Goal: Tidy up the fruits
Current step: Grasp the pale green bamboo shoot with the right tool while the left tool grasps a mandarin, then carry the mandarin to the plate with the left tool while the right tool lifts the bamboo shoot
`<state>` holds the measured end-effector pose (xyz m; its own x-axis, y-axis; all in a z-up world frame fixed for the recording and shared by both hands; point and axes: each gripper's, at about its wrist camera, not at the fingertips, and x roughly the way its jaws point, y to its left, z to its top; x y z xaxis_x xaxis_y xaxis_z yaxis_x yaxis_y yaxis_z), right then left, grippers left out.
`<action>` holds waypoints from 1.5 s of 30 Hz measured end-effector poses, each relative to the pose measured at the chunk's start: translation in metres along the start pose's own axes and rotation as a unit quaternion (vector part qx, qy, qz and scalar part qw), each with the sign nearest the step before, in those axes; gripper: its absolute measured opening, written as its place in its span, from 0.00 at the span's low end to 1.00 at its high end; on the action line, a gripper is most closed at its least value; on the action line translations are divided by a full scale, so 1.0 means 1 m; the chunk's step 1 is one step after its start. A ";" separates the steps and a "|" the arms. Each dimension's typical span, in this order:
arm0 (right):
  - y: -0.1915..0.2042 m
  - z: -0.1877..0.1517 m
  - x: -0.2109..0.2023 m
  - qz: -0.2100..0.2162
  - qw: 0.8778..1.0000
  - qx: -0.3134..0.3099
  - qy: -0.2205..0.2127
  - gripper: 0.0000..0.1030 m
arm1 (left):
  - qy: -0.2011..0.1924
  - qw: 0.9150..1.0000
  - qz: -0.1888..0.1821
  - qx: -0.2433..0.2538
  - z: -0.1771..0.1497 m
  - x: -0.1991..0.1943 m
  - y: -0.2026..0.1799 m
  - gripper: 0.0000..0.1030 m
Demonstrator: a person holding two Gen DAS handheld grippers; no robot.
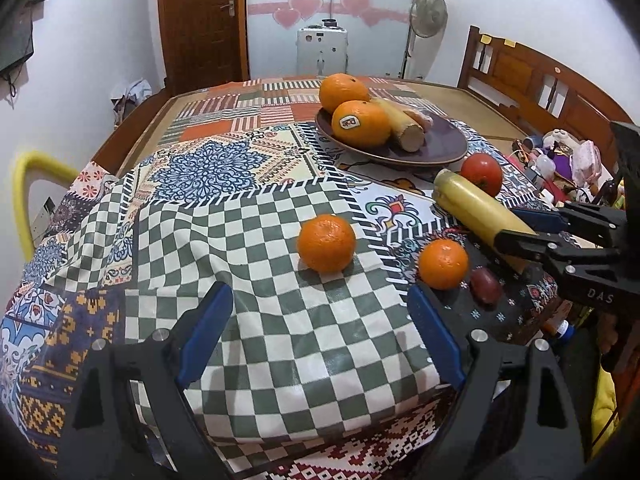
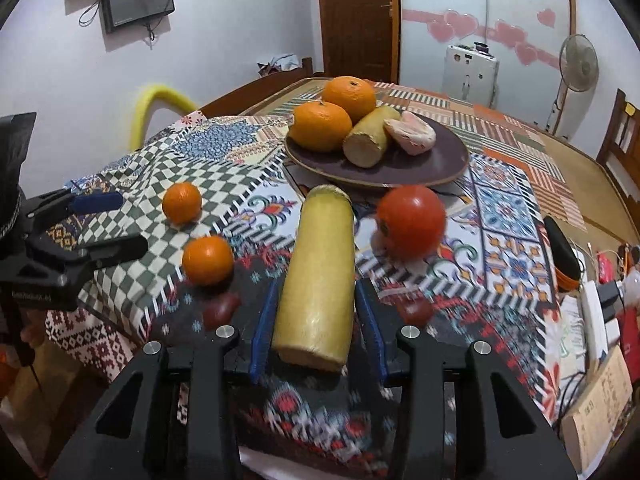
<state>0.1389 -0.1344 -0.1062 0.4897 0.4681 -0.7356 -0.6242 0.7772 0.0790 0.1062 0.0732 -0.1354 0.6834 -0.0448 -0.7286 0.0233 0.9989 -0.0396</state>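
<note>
My right gripper is shut on a thick yellow stalk piece, which points away toward the dark purple plate. From the left wrist view the stalk piece sits in the right gripper at the right. The plate holds two large oranges, another stalk piece and a pink item. My left gripper stands open just short of a small tangerine. A second tangerine and a red tomato lie on the cloth.
A patchwork tablecloth covers the table. Small dark red fruits lie either side of the right gripper. Clutter and boxes sit past the table's right edge. A yellow chair back stands at the left.
</note>
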 end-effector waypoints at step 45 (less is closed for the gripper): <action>-0.011 0.033 -0.017 0.013 0.998 0.021 -0.065 0.33 | -0.011 0.999 -0.035 0.002 0.035 0.026 -0.003 0.36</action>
<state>0.1580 -0.1370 -0.0726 0.5503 0.5372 -0.6393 -0.6128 0.7798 0.1277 0.1489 0.0696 -0.1303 0.6953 -0.1139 -0.7097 0.0742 0.9935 -0.0868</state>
